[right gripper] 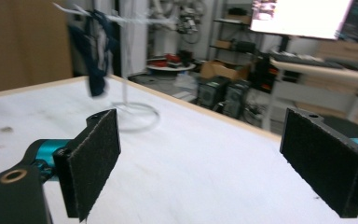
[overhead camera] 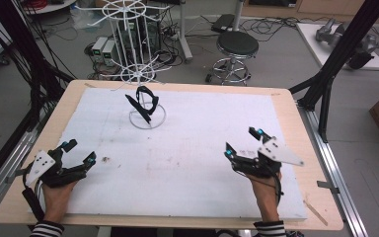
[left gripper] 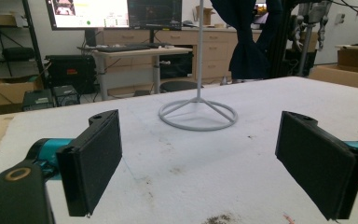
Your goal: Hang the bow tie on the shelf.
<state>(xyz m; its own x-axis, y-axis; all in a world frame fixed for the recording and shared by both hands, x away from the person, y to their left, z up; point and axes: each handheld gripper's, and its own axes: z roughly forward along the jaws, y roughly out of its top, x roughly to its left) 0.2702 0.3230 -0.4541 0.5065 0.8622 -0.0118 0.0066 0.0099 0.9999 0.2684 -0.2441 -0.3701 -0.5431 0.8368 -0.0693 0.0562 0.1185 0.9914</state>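
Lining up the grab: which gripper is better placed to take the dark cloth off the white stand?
Left, marginally. The left gripper and right gripper are both open and low, but the dark cloth on the white stand sits left of centre.

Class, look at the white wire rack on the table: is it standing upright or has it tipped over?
Upright. The rack's ring base lies flat on the white pad, its pole rises straight, and a dark garment hangs from it.

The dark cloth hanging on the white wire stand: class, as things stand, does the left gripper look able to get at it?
Probably yes. The left gripper is open, and bare white board lies between it and the dark cloth on the white wire stand. The right gripper sits off to the other side, out of the way.
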